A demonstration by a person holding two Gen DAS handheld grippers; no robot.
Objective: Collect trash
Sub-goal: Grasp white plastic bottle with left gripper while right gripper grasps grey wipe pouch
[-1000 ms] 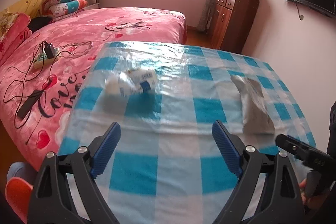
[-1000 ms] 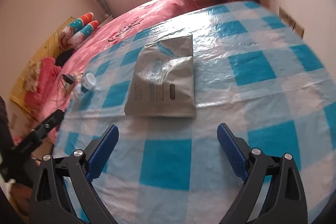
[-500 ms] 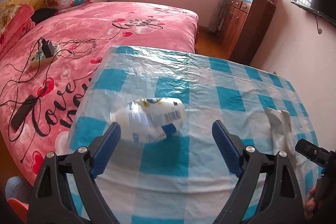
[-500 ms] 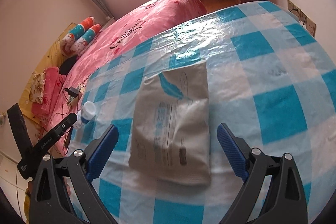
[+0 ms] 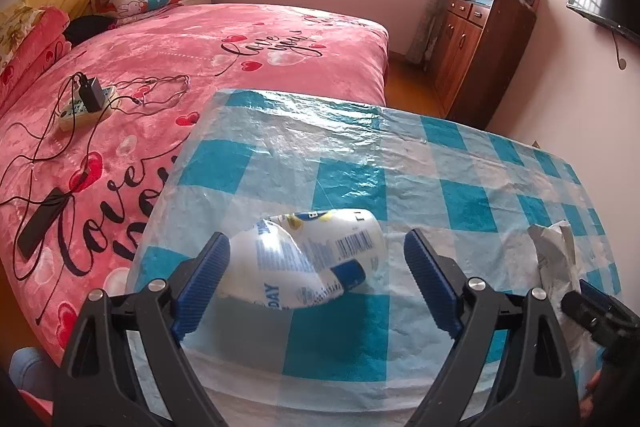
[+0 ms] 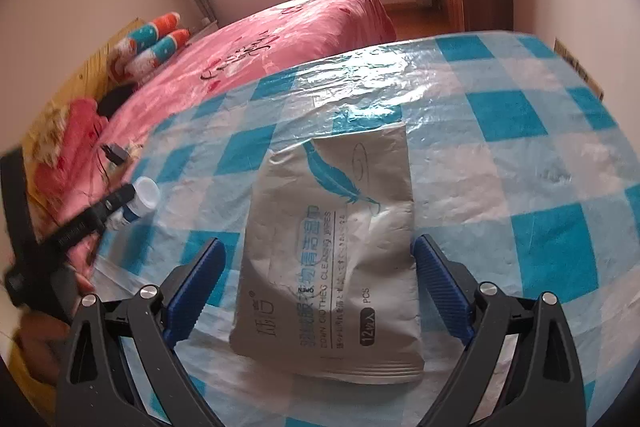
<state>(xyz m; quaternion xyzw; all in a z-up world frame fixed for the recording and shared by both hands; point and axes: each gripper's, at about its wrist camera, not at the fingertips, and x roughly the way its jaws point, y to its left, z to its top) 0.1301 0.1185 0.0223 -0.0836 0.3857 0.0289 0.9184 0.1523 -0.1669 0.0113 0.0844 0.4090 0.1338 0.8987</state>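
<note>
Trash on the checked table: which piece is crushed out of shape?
The white plastic bottle with the blue cap, crumpled on its side. The grey wipes packet lies flat.

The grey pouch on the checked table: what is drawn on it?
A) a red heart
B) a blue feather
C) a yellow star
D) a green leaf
B: the pouch bears a blue feather above its printed text.

The left gripper [image 5: 316, 269] fills the bottom of its frame, angled downward, jaws spread wide with blue pads apart. The right gripper [image 6: 320, 277] sits likewise at its frame's bottom, jaws wide open, gripping nothing.
</note>
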